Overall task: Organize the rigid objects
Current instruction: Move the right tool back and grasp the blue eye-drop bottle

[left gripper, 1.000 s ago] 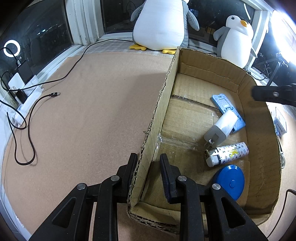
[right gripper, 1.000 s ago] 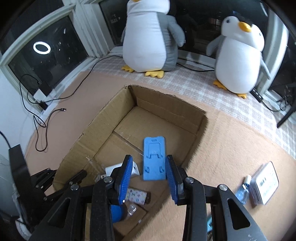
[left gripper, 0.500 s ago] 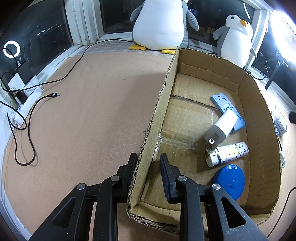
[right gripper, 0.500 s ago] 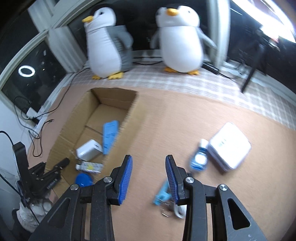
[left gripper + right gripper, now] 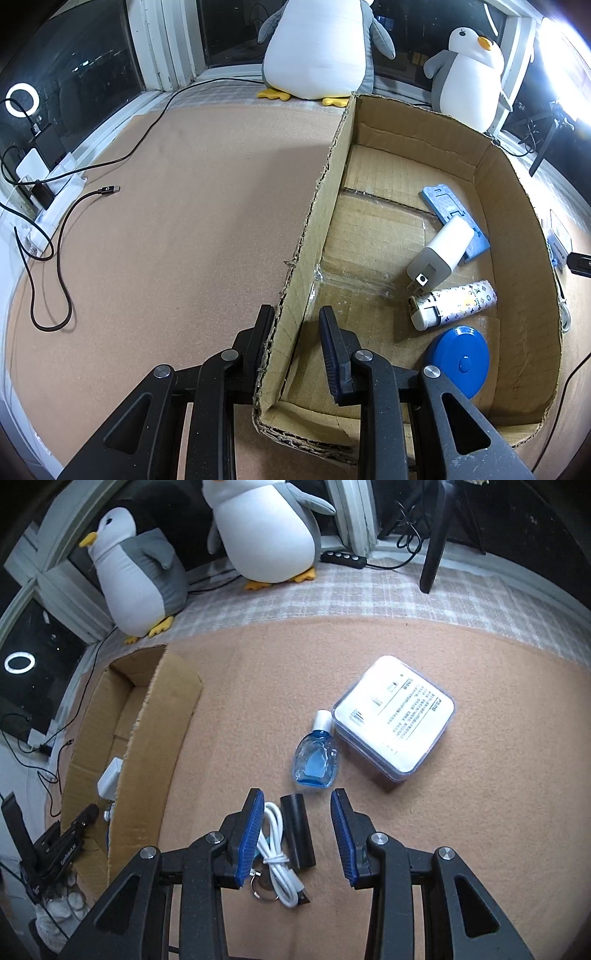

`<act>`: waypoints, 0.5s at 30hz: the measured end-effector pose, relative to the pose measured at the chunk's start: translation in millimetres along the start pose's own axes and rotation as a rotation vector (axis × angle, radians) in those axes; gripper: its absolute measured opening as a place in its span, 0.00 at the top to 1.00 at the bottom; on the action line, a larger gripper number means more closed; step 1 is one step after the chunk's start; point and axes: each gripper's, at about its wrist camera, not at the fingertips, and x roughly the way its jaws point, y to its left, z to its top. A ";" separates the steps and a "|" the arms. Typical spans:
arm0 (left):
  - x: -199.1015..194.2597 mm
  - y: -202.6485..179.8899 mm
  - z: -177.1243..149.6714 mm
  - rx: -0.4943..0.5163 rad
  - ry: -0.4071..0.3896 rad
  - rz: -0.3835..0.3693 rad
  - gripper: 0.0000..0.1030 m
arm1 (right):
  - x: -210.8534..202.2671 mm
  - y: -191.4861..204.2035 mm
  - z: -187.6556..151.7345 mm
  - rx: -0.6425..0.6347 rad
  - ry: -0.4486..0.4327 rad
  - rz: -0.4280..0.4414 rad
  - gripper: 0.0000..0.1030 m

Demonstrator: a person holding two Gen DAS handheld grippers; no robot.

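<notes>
An open cardboard box [image 5: 517,206] holds a blue phone stand [image 5: 439,199], a white charger [image 5: 441,254], a patterned lighter [image 5: 454,304] and a blue round case [image 5: 460,360]. My left gripper [image 5: 297,328] is open and straddles the box's left wall near the front corner; its left finger touches the cardboard. My right gripper [image 5: 297,812] is open over the mat, just above a black block [image 5: 297,830] and a coiled white cable [image 5: 277,845]. Ahead of it lie a blue drop bottle [image 5: 314,760] and a white lidded plastic case [image 5: 393,714].
Two plush penguins [image 5: 258,528] [image 5: 136,576] stand by the window behind the box [image 5: 147,738]. A black cable [image 5: 48,266] and a power strip [image 5: 37,206] lie at the mat's left edge. A key ring [image 5: 264,886] sits beside the white cable. A black stand leg [image 5: 434,542] rises at the back.
My right gripper has swung right, away from over the box, and come down close above the loose items on the mat. The left gripper and box have stayed put.
</notes>
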 end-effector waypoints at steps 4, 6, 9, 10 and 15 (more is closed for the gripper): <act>-0.1 0.0 0.1 -0.001 0.000 0.000 0.74 | 10.0 -3.8 7.6 0.029 0.016 0.004 0.58; 0.0 0.0 0.1 0.000 0.000 0.000 0.74 | 13.0 -3.6 11.1 0.036 0.015 0.000 0.58; 0.0 -0.1 0.1 -0.001 0.000 -0.001 0.74 | 17.6 -1.7 16.7 0.036 0.019 -0.021 0.58; 0.0 0.0 0.0 -0.001 0.000 -0.001 0.74 | 19.3 -1.2 18.4 0.037 0.023 -0.028 0.58; 0.0 0.3 -0.5 -0.003 0.000 -0.004 0.74 | 28.2 2.1 24.7 0.035 0.047 -0.070 0.58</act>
